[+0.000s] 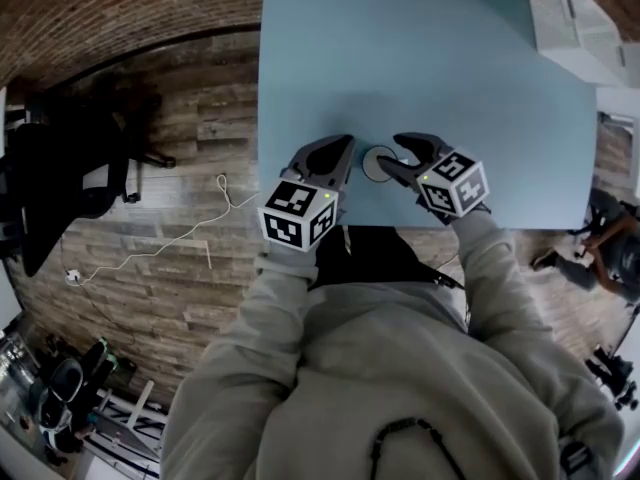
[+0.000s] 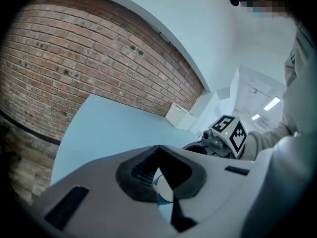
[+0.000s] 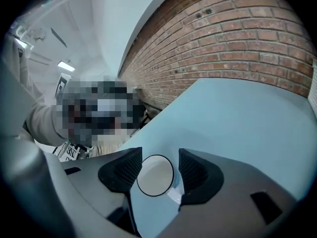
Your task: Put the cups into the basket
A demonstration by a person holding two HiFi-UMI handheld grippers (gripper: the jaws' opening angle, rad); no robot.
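Note:
A small white cup (image 1: pixel 380 163) stands near the front edge of the light blue table (image 1: pixel 420 58). In the right gripper view the cup (image 3: pixel 155 175) is seen from above, between the jaws of my right gripper (image 3: pixel 159 156), which is open, its dark pads standing on either side. In the head view my right gripper (image 1: pixel 396 165) reaches the cup from the right. My left gripper (image 1: pixel 343 155) lies just left of the cup, its fingers together and holding nothing. In the left gripper view its tips (image 2: pixel 158 150) meet, and a bit of the cup (image 2: pixel 164 190) shows below them. No basket is in view.
The table's front edge (image 1: pixel 400 224) runs just under both grippers. A white cabinet (image 1: pixel 580 18) stands at the far right corner. A black office chair (image 1: pixel 60 168) and a white cable (image 1: pixel 180 233) are on the wooden floor to the left. A brick wall (image 2: pixel 74 58) lies beyond.

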